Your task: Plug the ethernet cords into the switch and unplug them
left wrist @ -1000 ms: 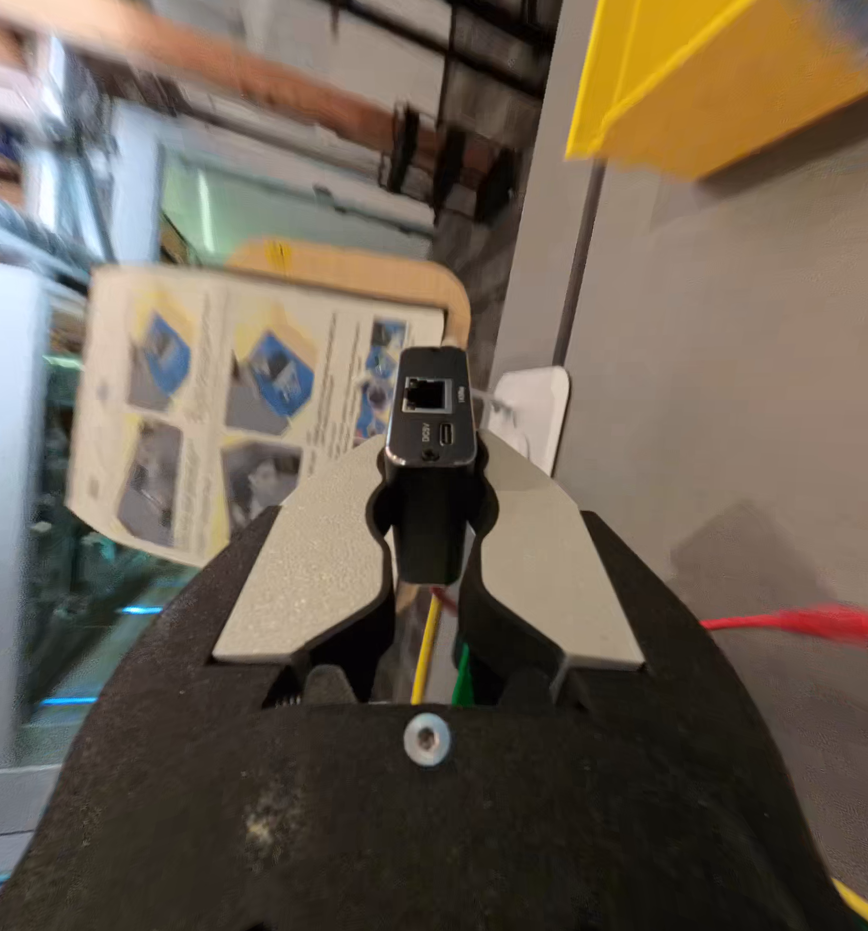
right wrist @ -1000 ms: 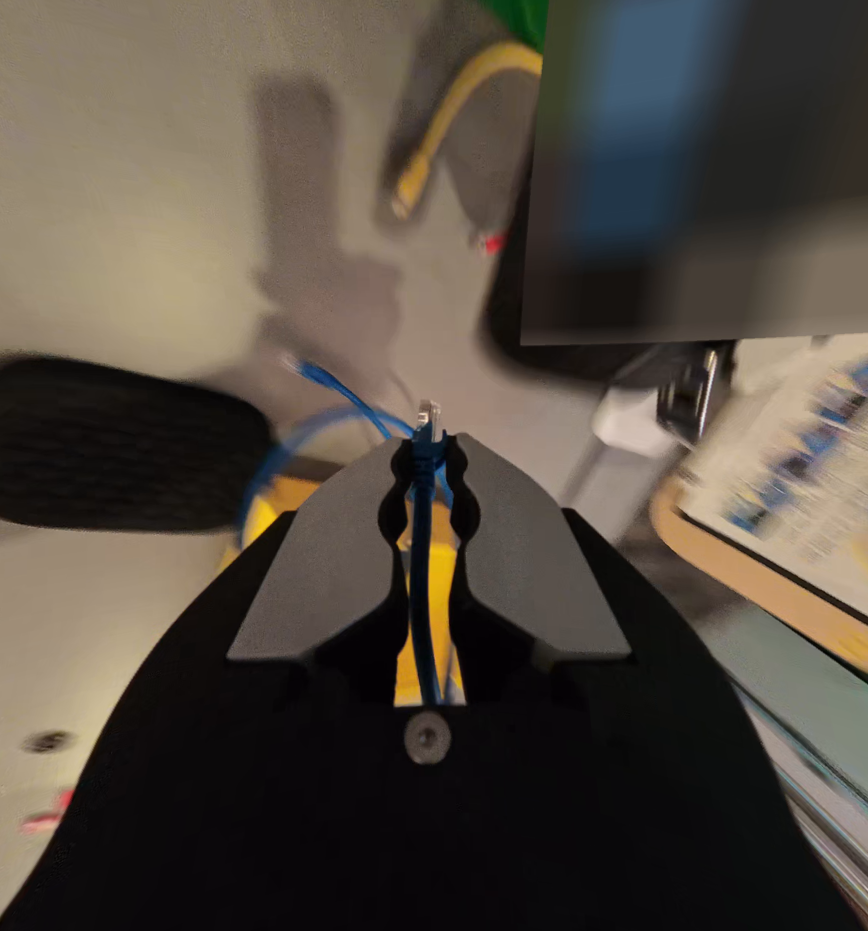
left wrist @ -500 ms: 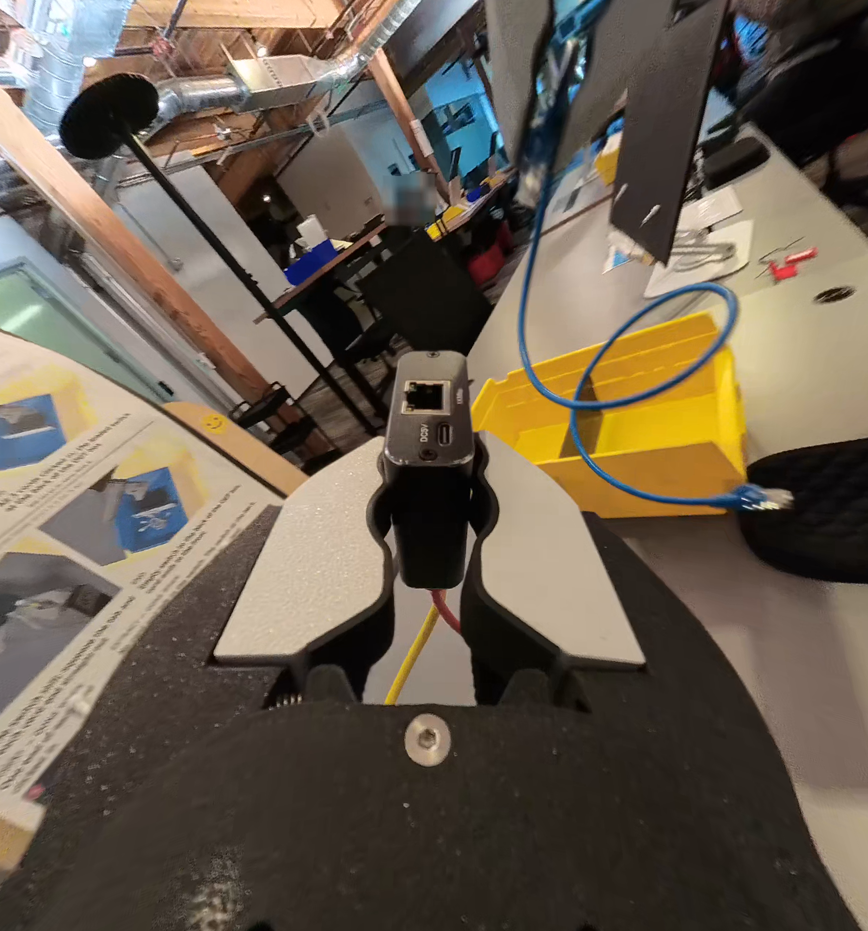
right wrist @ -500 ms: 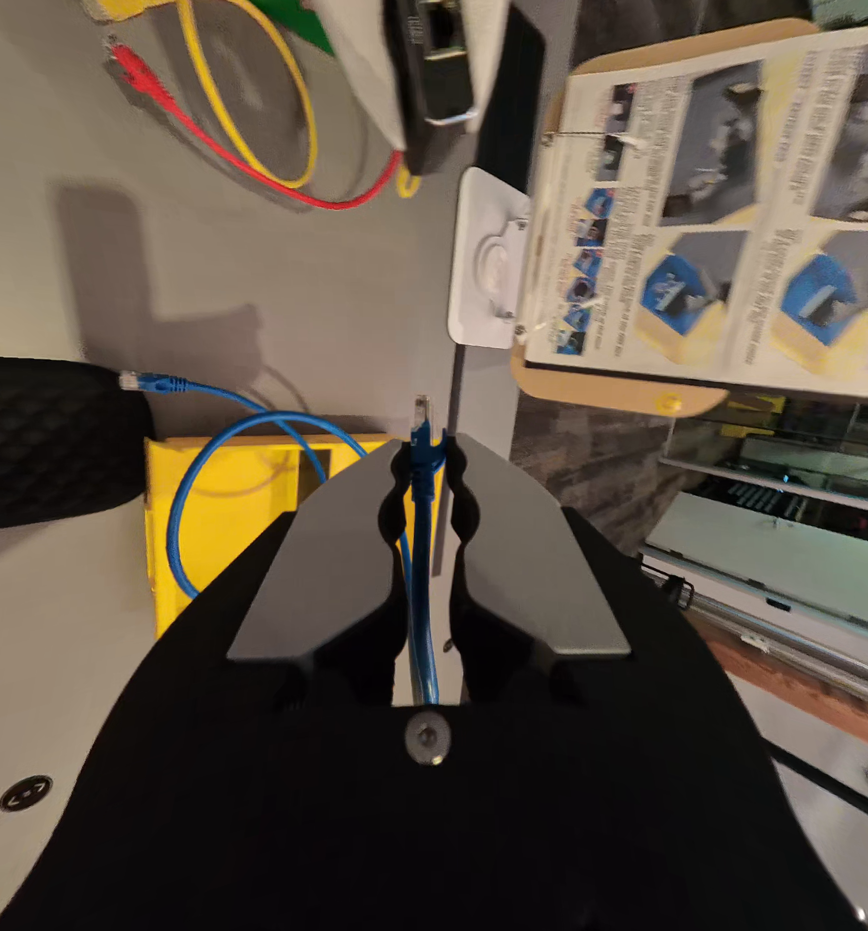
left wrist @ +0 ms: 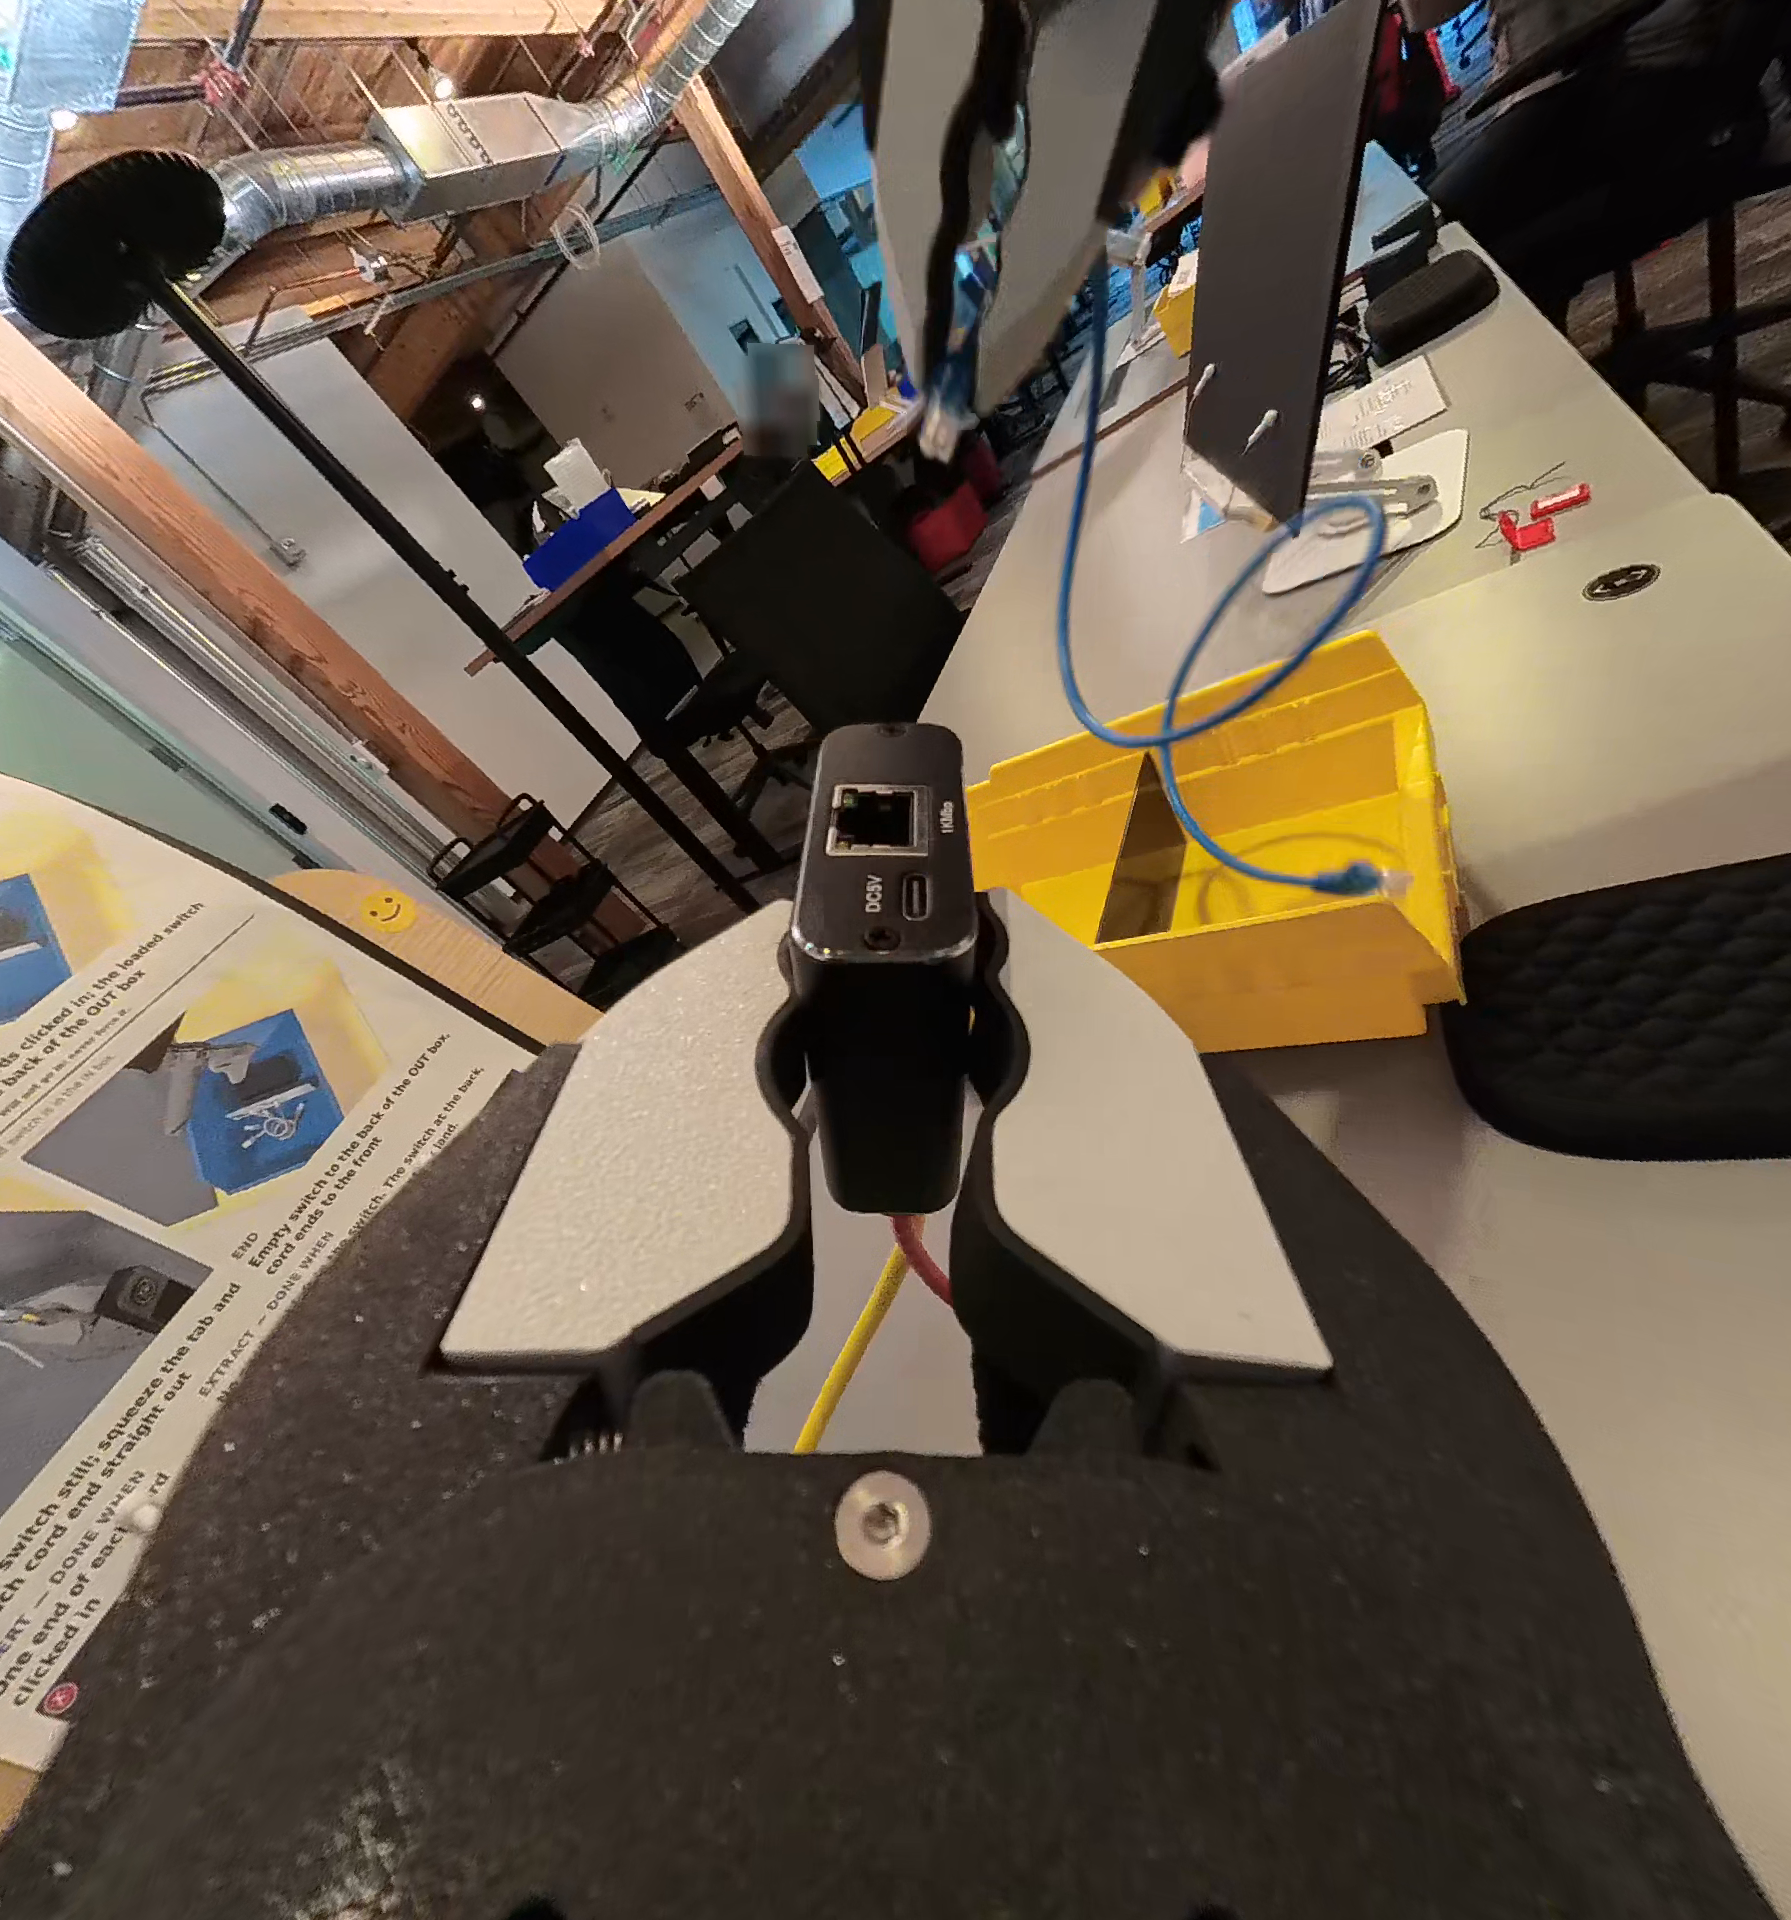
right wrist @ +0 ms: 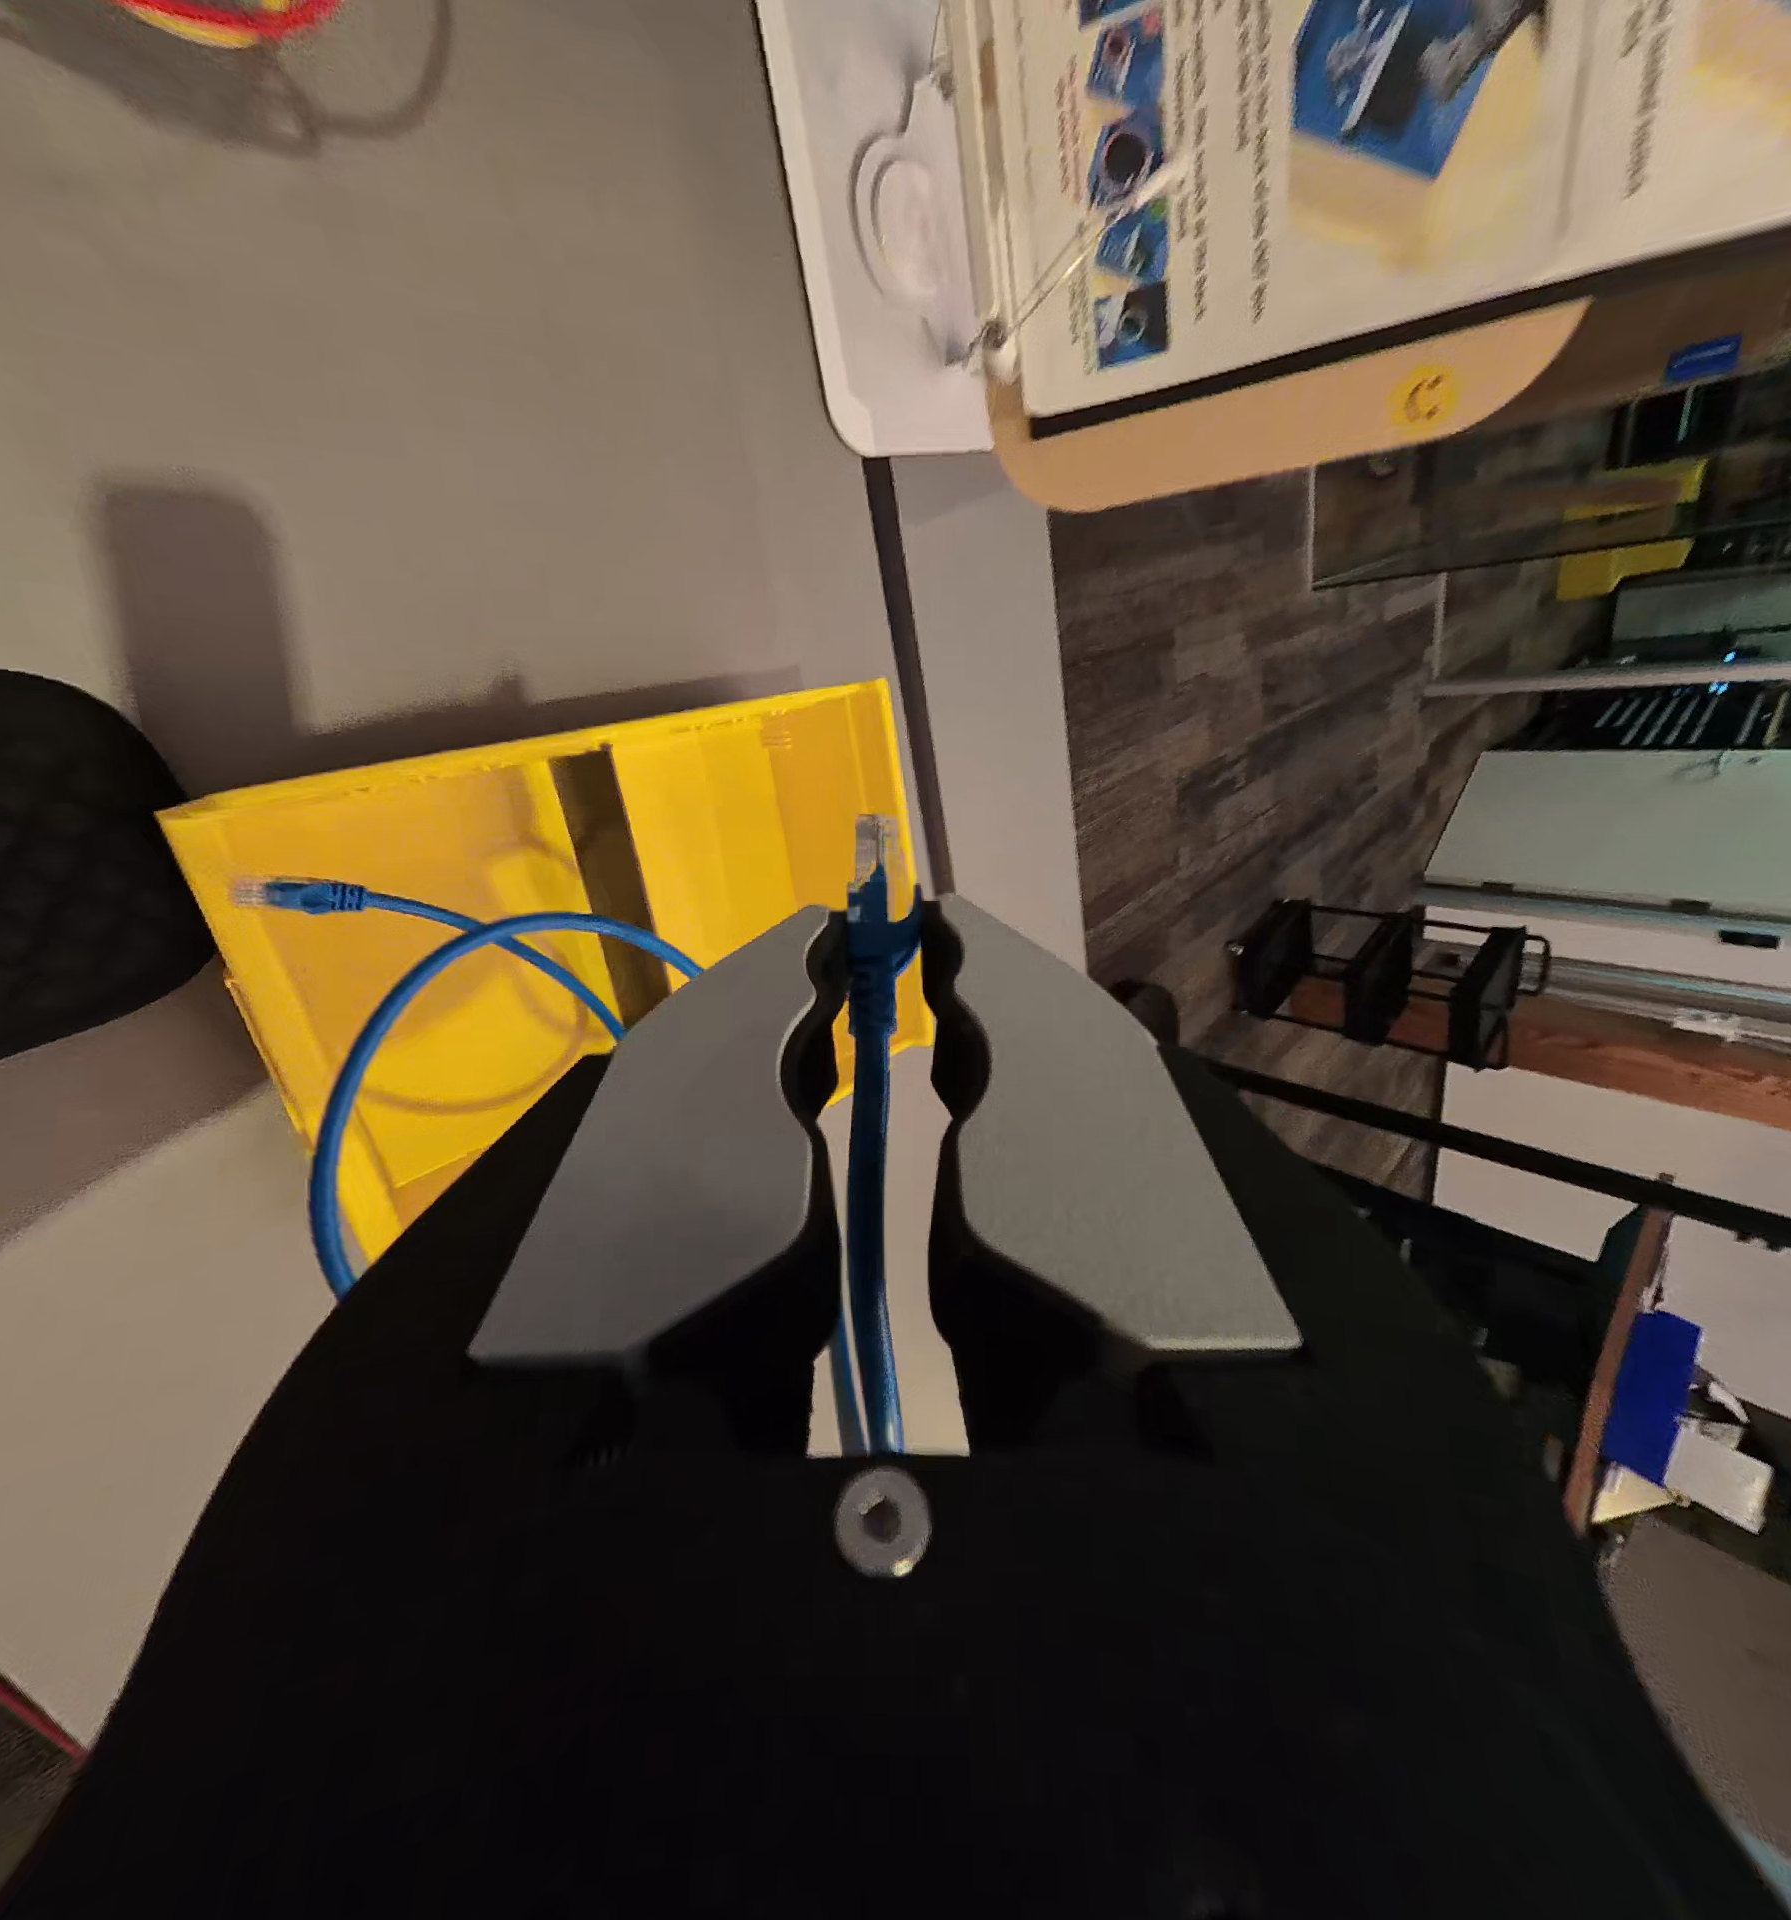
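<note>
My left gripper [left wrist: 889, 971] is shut on the black switch [left wrist: 886, 935] and holds it up off the table, its end face with one empty ethernet port towards the camera. A yellow cord [left wrist: 855, 1351] and a red cord [left wrist: 917, 1252] come out from its hidden rear end. My right gripper [right wrist: 875, 920] is shut on the blue ethernet cord [right wrist: 873, 1049] just behind its clear plug [right wrist: 873, 842], which sticks out past the fingertips. In the left wrist view the right gripper [left wrist: 974, 343] hangs high above the table with the blue cord [left wrist: 1078, 582] looping down into the yellow bin [left wrist: 1275, 935].
The cord's other plug [right wrist: 278, 894] hangs over the open yellow bin [right wrist: 434, 852]. A black padded rest [left wrist: 1660, 997] lies beside the bin. A printed instruction sheet on a clipboard [left wrist: 143, 1143] stands at the left. The grey table's edge [right wrist: 906, 665] runs past the bin. One gripper's finger ends stand about 20 cm off the other's. The black padded rest [left wrist: 1660, 997] is about 30 cm from both grippers' fingertips.
Both grippers have swung round and risen, each keeping its hold. The right gripper has turned from the cords on the table towards the yellow bin and table edge.
</note>
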